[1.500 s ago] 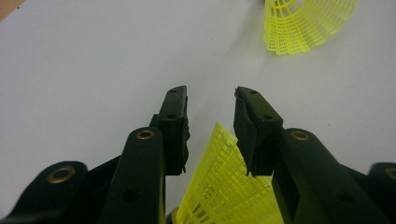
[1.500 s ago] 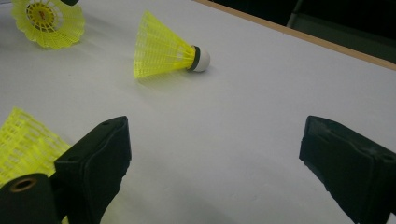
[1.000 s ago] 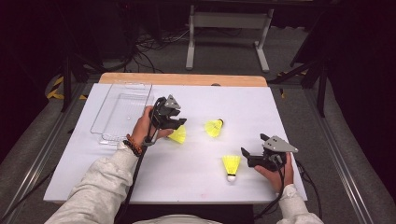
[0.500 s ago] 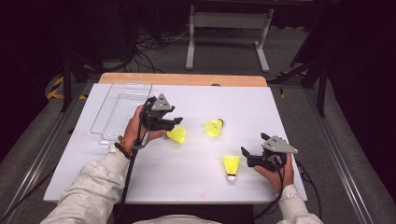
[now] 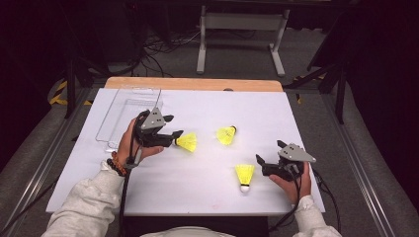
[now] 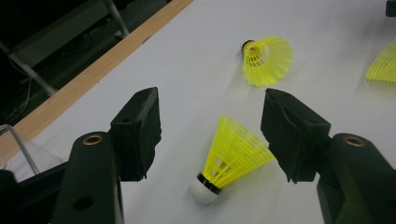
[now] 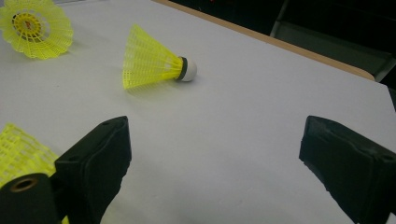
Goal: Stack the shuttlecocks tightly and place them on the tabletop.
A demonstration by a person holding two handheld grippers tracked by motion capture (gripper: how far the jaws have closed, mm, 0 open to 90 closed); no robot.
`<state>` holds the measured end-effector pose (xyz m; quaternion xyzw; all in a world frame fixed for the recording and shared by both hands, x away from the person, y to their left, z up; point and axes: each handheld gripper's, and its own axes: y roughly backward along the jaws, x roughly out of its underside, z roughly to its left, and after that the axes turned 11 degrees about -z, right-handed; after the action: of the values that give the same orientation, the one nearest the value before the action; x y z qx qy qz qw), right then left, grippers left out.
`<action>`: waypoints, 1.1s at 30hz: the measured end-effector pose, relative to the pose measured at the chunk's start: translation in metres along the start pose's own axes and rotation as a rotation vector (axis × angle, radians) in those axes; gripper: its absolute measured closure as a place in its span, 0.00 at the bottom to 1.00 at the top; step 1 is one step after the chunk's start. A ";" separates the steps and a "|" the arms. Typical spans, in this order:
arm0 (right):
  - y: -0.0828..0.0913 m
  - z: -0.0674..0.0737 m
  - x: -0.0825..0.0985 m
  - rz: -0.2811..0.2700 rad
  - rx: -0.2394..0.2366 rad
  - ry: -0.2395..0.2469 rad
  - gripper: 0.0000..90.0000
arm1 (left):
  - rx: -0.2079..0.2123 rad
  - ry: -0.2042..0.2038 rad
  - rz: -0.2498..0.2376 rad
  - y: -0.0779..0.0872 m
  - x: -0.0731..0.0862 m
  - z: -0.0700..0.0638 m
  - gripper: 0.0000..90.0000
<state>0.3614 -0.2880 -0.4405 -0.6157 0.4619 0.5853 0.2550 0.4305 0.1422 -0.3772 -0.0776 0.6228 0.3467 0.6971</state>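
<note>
Three yellow shuttlecocks lie on the white table (image 5: 197,197). My left gripper (image 5: 173,127) is open and its jaws have just been opening. The left shuttlecock (image 5: 187,141) lies between them on the table in the left gripper view (image 6: 233,154), cork toward me, touching neither pad. The middle shuttlecock (image 5: 226,134) lies farther right (image 6: 268,58). The near one (image 5: 244,175) stands on its cork just left of my right gripper (image 5: 269,152). That gripper (image 7: 217,130) rests open on the table with nothing between its jaws, and its view shows the middle shuttlecock (image 7: 149,65) ahead.
A clear plastic tray (image 5: 126,116) sits at the table's back left, just behind my left hand. A wooden strip (image 5: 197,84) runs along the far edge. Beyond it stand a metal frame (image 5: 237,22) and cables on the floor.
My left gripper has pulled back to the left, toward the tray, with its jaws spreading wider. The left shuttlecock stays on the table. My right gripper has kept still.
</note>
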 end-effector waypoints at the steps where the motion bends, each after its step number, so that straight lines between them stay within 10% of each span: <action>1: 0.000 0.000 0.000 0.000 0.000 0.000 0.11 | -0.002 -0.004 -0.009 0.002 0.001 0.000 0.43; 33: 0.000 0.000 0.000 -0.003 0.006 0.017 0.11 | -0.064 -0.037 -0.091 0.052 0.042 -0.001 0.24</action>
<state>0.3611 -0.2886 -0.4408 -0.6206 0.4648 0.5784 0.2537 0.3994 0.1968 -0.3997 -0.1216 0.5940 0.3359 0.7208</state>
